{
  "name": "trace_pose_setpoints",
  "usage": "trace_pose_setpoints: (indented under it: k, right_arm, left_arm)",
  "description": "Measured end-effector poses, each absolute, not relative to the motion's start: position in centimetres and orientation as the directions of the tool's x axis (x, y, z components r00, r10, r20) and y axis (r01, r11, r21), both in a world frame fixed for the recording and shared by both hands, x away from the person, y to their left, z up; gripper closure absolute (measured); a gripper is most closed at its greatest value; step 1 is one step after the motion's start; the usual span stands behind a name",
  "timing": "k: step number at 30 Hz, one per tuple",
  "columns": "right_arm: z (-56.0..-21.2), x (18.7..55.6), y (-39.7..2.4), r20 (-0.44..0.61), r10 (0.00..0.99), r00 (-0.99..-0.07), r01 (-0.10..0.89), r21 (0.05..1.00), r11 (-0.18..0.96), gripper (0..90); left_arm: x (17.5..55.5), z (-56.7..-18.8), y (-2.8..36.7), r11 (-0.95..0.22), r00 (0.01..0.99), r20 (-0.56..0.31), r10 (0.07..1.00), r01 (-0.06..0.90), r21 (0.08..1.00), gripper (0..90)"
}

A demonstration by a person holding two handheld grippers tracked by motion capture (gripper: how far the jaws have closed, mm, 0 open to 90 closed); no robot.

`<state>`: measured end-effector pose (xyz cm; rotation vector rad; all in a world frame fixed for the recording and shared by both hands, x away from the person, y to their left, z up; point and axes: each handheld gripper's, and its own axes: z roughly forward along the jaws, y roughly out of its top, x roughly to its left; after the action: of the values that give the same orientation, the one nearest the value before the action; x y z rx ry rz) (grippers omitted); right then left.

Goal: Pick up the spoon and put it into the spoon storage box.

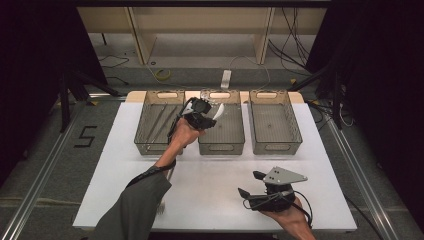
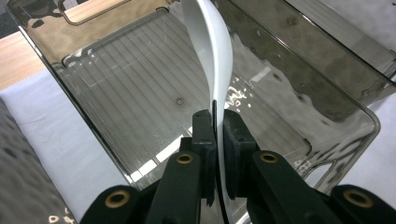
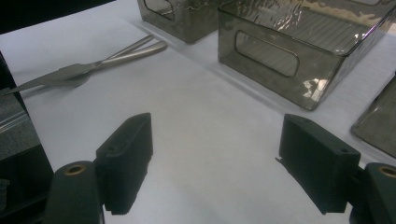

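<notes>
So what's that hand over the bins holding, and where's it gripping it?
The left gripper holds a white spoon by its thin handle, bowl end forward, over the middle bin.

I see a grey sleeve (image 1: 137,205) behind my left gripper (image 2: 215,123); black jaws with brass-ringed screws, and my right gripper (image 3: 215,158) carries a grey three-cornered plate (image 1: 284,175).
</notes>
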<state>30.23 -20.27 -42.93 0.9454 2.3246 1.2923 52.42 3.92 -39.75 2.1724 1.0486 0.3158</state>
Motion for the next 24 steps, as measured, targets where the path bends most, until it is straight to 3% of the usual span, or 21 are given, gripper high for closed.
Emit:
trace_pose_setpoints:
  k: [21,24]
  right_arm:
    - [-42.9,30.2,-20.3,0.041,0.68,-0.732,0.394,0.84,0.373,26.8]
    - [-42.9,30.2,-20.3,0.041,0.681,-0.731,0.392,0.842,0.37,26.8]
  left_arm:
    - [52.8,-41.1,3.0,-0.42,0.629,-0.093,0.772,0.614,0.668,83.4]
    - [52.8,-41.0,3.0,-0.399,0.621,-0.092,0.778,0.602,0.692,76.8]
